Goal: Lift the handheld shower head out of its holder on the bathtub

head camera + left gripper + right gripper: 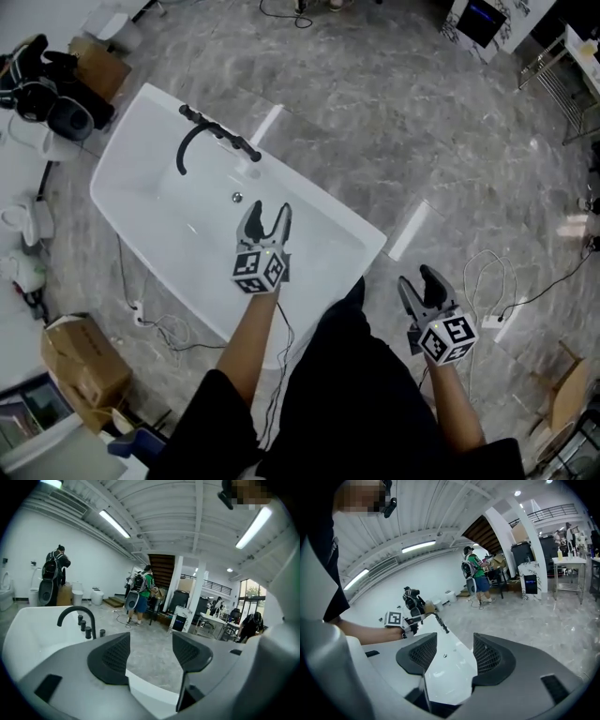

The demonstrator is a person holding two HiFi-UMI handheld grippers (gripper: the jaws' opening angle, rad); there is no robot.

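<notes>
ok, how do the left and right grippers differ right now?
Left gripper hangs over the white bathtub; right gripper is outside it, above the grey marble floor. Left reaches forward, nearer the black arched faucet; right sits back by the person's body. Both are open, holding nothing.

Under me the grey marbled floor (375, 103) carries the white bathtub (127, 141), which stands slantwise across it. By the tub's far-left end lie a brown cardboard box (98, 67) and a heap of black bags (42, 80) just beside it, and a second cardboard box (80, 361) sits off to my left, with white cables (159, 323) trailing between it and the tub. To my right a looped white cable (483, 272) lies on the tiles near a white power strip (491, 322)
</notes>
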